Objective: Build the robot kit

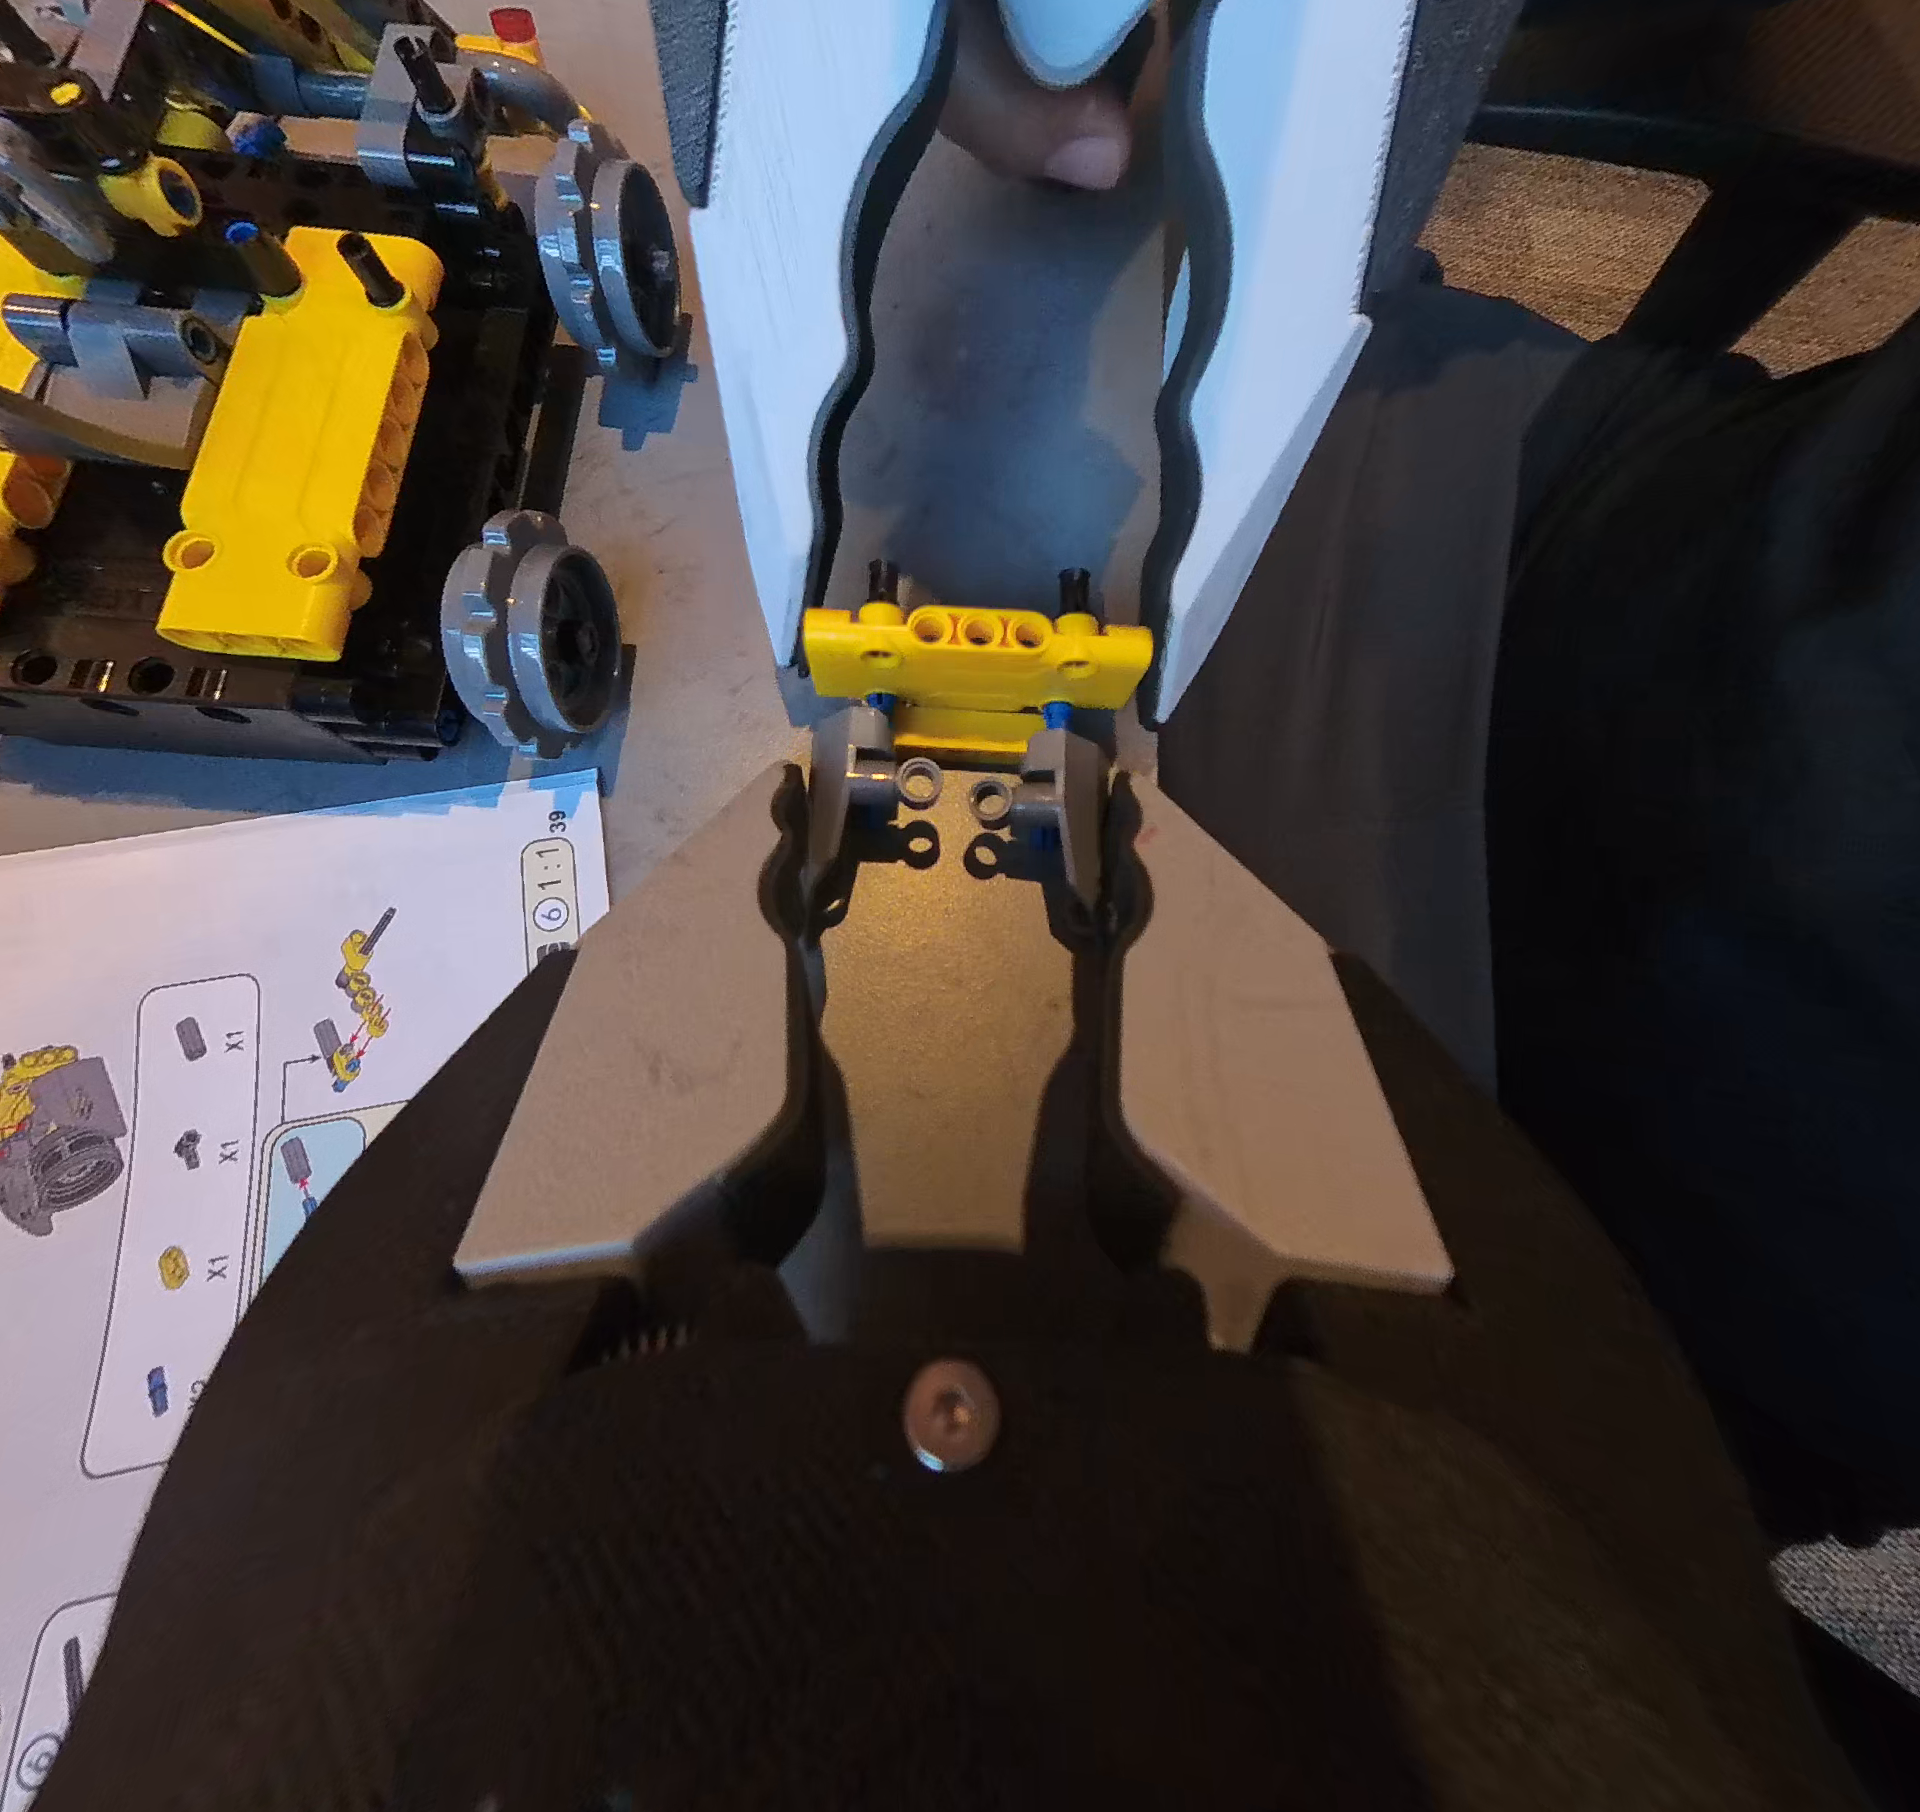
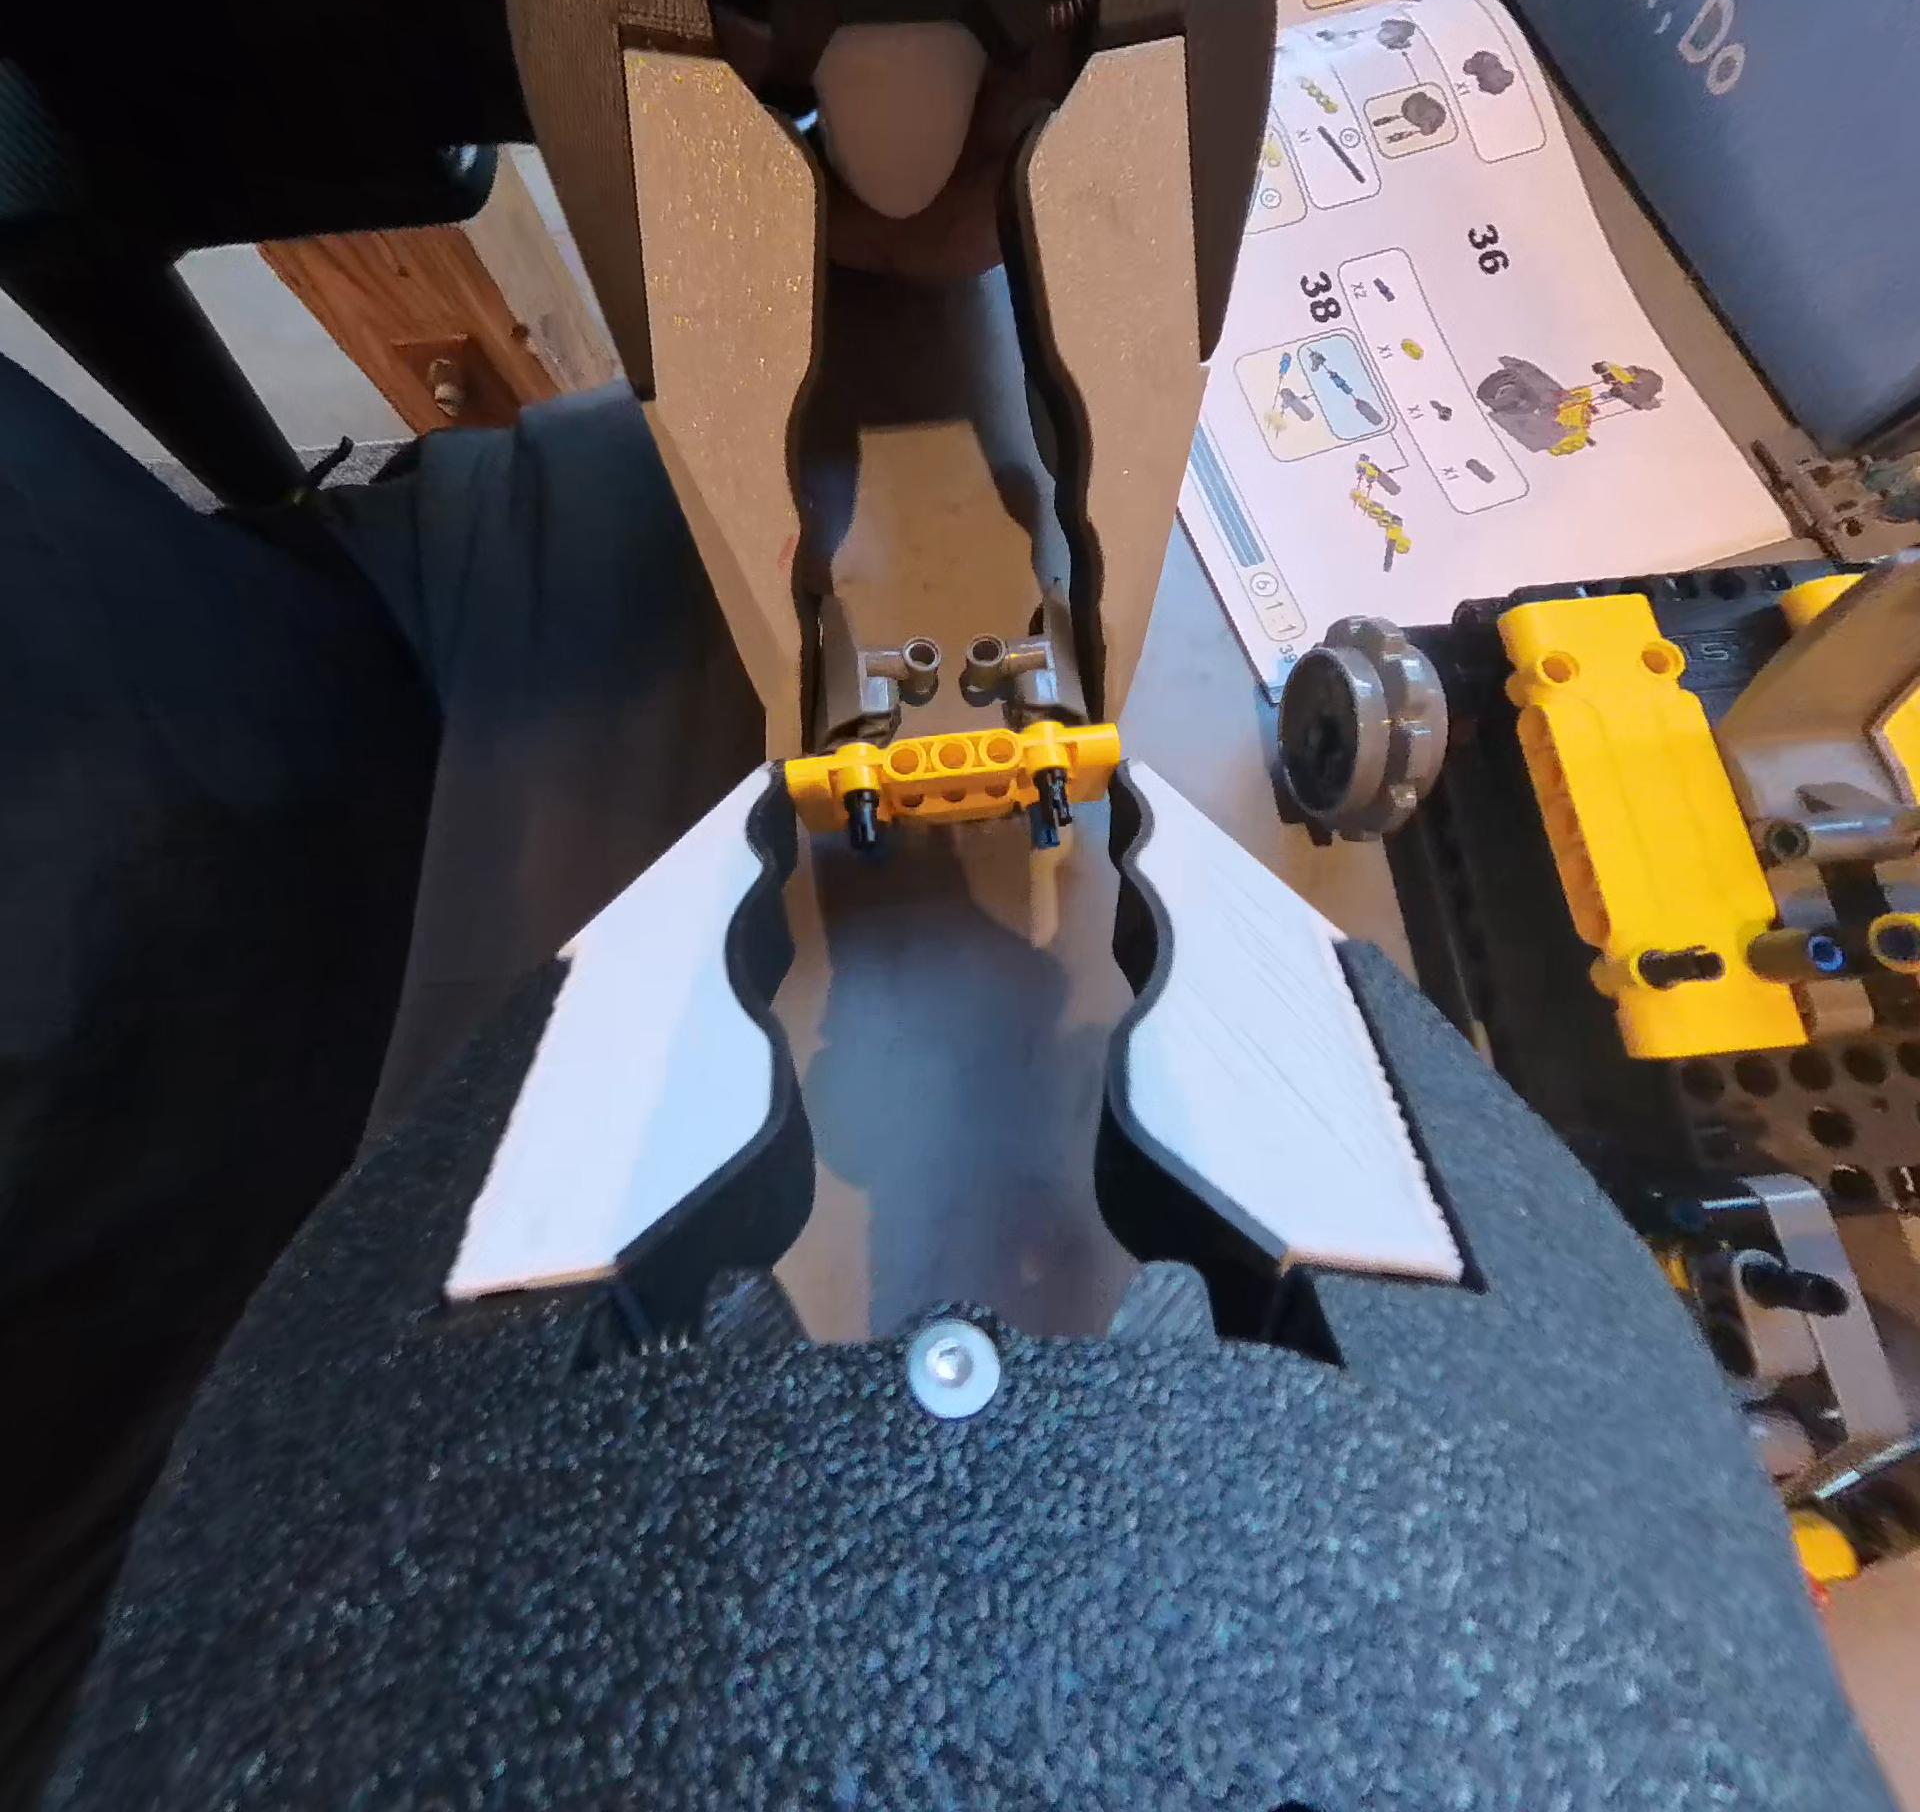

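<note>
A small brick assembly sits between both grippers above the table. It has a yellow beam (image 1: pixel 977 645) with three holes and two black pins, joined by blue pins to two grey connector arms (image 1: pixel 868 775). My left gripper (image 1: pixel 956 843), with grey fingers, is shut on the grey arms. My right gripper (image 1: pixel 977 671), with white fingers, faces it and is shut on the ends of the yellow beam. In the right wrist view my right gripper (image 2: pixel 951 791) holds the yellow beam (image 2: pixel 951 765), and the left gripper (image 2: pixel 951 697) holds the grey arms (image 2: pixel 868 687) beyond it.
A partly built yellow and black brick vehicle (image 1: pixel 301 432) with grey wheels (image 1: pixel 540 635) stands on the table; it also shows in the right wrist view (image 2: pixel 1642 858). An open instruction booklet (image 1: pixel 260 1035) (image 2: pixel 1455 308) lies beside it. A dark grey object (image 2: pixel 1714 100) lies behind the booklet. The tips of both grippers are at nearly the same place. Both grippers' tips are roughly 20 centimeters from the dark grey object (image 2: pixel 1714 100).
</note>
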`<state>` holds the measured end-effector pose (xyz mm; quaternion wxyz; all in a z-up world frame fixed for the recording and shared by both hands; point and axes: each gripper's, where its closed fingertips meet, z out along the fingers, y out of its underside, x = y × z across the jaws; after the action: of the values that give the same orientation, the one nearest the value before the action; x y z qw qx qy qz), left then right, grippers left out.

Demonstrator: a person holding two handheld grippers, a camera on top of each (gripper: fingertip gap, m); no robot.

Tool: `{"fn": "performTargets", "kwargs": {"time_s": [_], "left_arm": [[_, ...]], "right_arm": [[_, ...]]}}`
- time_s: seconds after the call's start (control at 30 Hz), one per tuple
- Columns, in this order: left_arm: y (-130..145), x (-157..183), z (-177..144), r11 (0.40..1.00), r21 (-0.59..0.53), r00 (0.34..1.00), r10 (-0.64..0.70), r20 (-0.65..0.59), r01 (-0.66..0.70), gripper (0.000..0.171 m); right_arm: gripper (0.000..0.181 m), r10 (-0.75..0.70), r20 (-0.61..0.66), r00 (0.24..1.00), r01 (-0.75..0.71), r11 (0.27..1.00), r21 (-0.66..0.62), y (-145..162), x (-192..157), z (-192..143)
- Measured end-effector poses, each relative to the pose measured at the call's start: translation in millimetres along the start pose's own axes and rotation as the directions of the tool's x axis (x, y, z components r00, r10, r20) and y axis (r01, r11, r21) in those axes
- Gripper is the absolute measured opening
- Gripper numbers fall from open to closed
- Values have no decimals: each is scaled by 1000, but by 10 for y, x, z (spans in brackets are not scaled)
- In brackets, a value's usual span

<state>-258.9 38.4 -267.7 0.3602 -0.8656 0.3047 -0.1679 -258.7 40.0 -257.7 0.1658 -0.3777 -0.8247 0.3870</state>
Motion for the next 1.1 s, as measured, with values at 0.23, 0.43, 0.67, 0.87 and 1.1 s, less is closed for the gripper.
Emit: {"fn": "performTargets", "kwargs": {"time_s": [0.23, 0.43, 0.67, 0.87, 1.1], "left_arm": [[2, 0, -6, 1000, -2, 1000, 1, 2, -1, 64], [-56, 3, -89, 999, 49, 1000, 2, 5, -3, 69], [-233, 38, -153, 988, 71, 985, 125, 115, -134, 55], [-324, 71, -170, 987, 109, 989, 107, 105, -118, 46], [-289, 69, -140, 985, 82, 983, 139, 123, -149, 37]], "right_arm": [[61, -24, -25, 999, 24, 1000, 4, -12, 3, 12], [61, -22, -43, 999, 24, 999, 46, -56, 11, -110], [61, -23, -47, 999, 31, 984, 173, -237, 4, -259], [61, -59, -68, 996, 69, 984, 162, -241, -31, -238], [61, -118, -103, 988, 130, 984, 120, -249, -38, -203]]}}
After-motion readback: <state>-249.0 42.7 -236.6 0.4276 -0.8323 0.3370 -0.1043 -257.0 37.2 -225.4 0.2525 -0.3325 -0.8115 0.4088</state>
